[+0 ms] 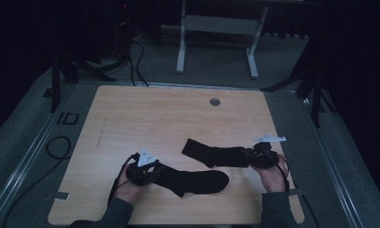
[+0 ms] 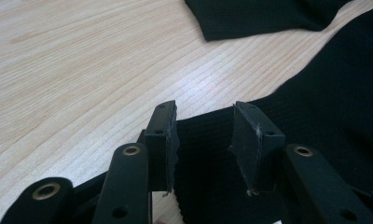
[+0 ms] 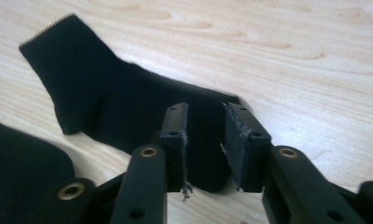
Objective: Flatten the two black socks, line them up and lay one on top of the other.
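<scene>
Socks, two black ones without readable labels: left gripper (image 2: 204,140) part-open astride the near sock (image 1: 197,181) (its cuff), right gripper (image 3: 204,144) part-open astride the far sock (image 3: 128,107), just beyond the near one

Two black socks counted on table (image 1: 131,114): near sock (image 1: 197,182) at left gripper, far sock (image 1: 212,153) at right gripper. Two grippers counted: left gripper (image 1: 143,172), right gripper (image 1: 262,156); two jaws seen on each. Two grey three-cornered plates noted, one per gripper. Two hands counted: left hand (image 1: 128,188), right hand (image 1: 272,177). One round grommet (image 1: 214,101) seen in tabletop. One white frame (image 1: 216,28) counted beyond table.
</scene>
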Demonstrator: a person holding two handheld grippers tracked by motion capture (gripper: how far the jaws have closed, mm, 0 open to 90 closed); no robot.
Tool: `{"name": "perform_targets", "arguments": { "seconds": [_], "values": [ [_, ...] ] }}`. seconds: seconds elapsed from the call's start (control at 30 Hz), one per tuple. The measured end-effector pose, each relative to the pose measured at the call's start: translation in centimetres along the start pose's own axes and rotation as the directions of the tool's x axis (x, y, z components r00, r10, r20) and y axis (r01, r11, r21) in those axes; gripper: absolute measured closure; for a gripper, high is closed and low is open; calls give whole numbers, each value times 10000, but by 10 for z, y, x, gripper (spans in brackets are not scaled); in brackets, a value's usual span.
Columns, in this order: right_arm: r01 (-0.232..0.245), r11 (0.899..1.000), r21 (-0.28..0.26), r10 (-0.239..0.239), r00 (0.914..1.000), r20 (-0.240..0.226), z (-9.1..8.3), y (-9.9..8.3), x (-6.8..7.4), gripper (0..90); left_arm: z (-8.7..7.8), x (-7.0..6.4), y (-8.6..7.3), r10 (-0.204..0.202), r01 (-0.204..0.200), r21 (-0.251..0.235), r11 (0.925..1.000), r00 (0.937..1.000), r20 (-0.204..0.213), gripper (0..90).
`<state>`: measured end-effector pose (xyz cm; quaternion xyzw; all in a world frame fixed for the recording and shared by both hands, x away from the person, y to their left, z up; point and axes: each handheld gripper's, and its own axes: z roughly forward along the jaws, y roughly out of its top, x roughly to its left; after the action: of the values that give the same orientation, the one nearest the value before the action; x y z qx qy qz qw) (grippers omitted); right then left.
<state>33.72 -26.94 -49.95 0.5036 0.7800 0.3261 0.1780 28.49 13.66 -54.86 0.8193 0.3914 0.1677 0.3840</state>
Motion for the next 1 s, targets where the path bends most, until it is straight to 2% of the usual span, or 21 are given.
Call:
{"name": "perform_targets", "arguments": {
  "seconds": [0.1, 0.2, 0.33, 0.5, 0.6, 0.7, 0.8, 0.83, 0.87, 0.9, 0.93, 0.97, 1.0],
  "values": [
    [69, 9997, -225, -75, 9996, -264, 0, 3, 4, 636, 1, 0, 0, -2, 2, 47, 10000, 10000, -10, 605],
    [601, 9978, -271, -616, 9965, -567, 5, 8, 16, 607, 1, 0, 0, -35, 35, 65, 10000, 10000, -4, 600],
    [1246, 9916, -359, -1272, 9882, -858, 10, 18, 32, 590, 1, 1, 0, -78, 78, 68, 9999, 10000, -1, 594],
    [1539, 9873, -386, -1573, 9813, -1108, 17, 26, 42, 593, 2, 1, 0, -94, 93, 121, 9999, 10000, 18, 591],
    [1781, 9838, -216, -1794, 9755, -1275, 24, 30, 48, 582, 3, 0, 0, -52, 51, 166, 9998, 10000, 46, 592],
    [1886, 9819, -184, -1888, 9660, -1767, 30, 35, 53, 562, 4, 0, 0, -58, 58, 139, 9999, 10000, 47, 592],
    [2481, 9687, -70, -2453, 9527, -1797, 38, 41, 61, 551, 4, 0, 0, -67, 66, 145, 9999, 10000, 61, 587],
    [2481, 9687, -70, -2453, 9527, -1797, 38, 41, 61, 551, 4, 0, 0, -67, 66, 145, 9999, 10000, 61, 586],
    [2742, 9617, 10, -2689, 9438, -1919, 44, 46, 68, 551, 4, 0, 0, -82, 81, 158, 9998, 9999, 60, 585],
    [2742, 9617, 10, -2689, 9438, -1919, 44, 46, 68, 551, 4, 0, 0, -82, 81, 158, 9998, 9999, 60, 585],
    [2837, 9589, 27, -2779, 9414, -1911, 46, 47, 70, 551, 4, 0, 0, -82, 81, 158, 9998, 9999, 60, 585],
    [3035, 9528, 84, -2960, 9348, -1960, 53, 52, 75, 551, 4, 0, 0, -100, 99, 160, 9998, 9999, 76, 585],
    [3035, 9528, 84, -2960, 9348, -1960, 53, 52, 75, 551, 4, 1, 0, -84, 83, 155, 9998, 9999, 71, 585]
  ]
}}
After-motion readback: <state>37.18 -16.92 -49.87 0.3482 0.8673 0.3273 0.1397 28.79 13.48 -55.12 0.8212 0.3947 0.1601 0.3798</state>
